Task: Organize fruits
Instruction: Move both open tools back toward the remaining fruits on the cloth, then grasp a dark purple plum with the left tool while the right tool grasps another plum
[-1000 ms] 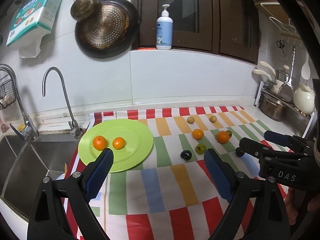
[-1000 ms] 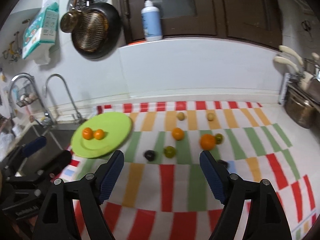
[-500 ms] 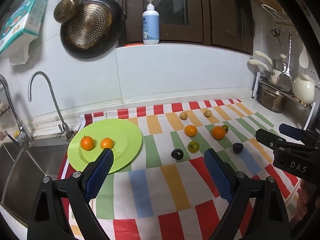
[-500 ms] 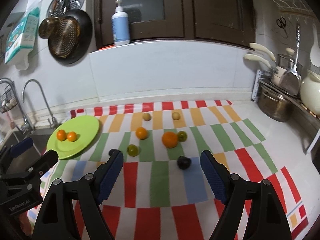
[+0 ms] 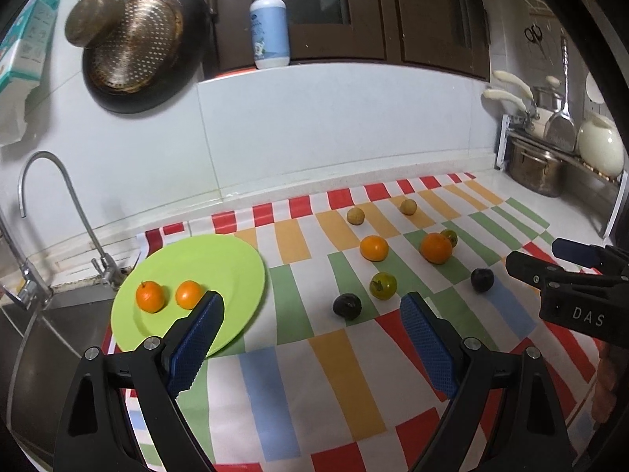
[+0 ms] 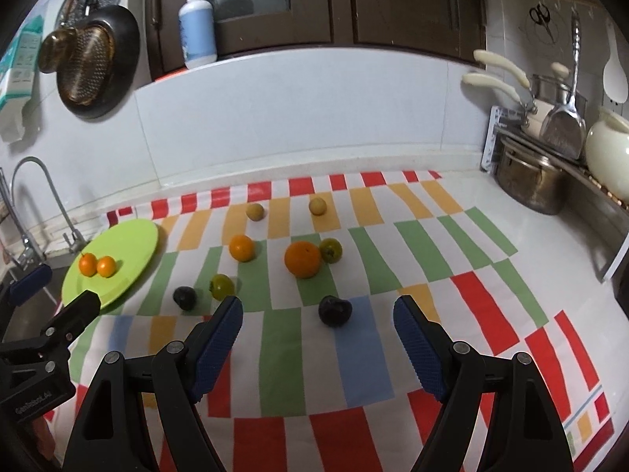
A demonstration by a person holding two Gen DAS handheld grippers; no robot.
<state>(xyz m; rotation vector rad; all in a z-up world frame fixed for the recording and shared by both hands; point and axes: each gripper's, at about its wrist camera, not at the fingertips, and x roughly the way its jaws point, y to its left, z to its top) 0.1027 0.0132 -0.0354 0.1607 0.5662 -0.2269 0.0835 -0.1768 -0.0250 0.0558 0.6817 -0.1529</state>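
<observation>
A green plate [image 5: 232, 259] [image 6: 133, 244] lies at the left of a striped cloth and holds two small oranges [image 5: 149, 296] [image 6: 106, 266]. Loose on the cloth are two oranges [image 6: 302, 259] [image 5: 374, 248], green fruits [image 6: 221, 286] [image 5: 383, 285], dark plums [image 6: 335, 310] [image 5: 347, 306] and two small yellow fruits [image 6: 254, 211] at the back. My left gripper [image 5: 310, 316] is open and empty, hovering near the plate's right edge. My right gripper [image 6: 317, 320] is open and empty, just in front of a dark plum.
A sink [image 5: 35, 338] and tap [image 5: 59, 204] lie left of the plate. A dish rack with a pot [image 6: 530, 185] and utensils stands at the right. A soap bottle [image 5: 270, 25] and hanging pans [image 5: 137, 47] are on the back wall.
Both grippers have swung to the right and moved a little closer to the loose fruit. Both stay open and empty.
</observation>
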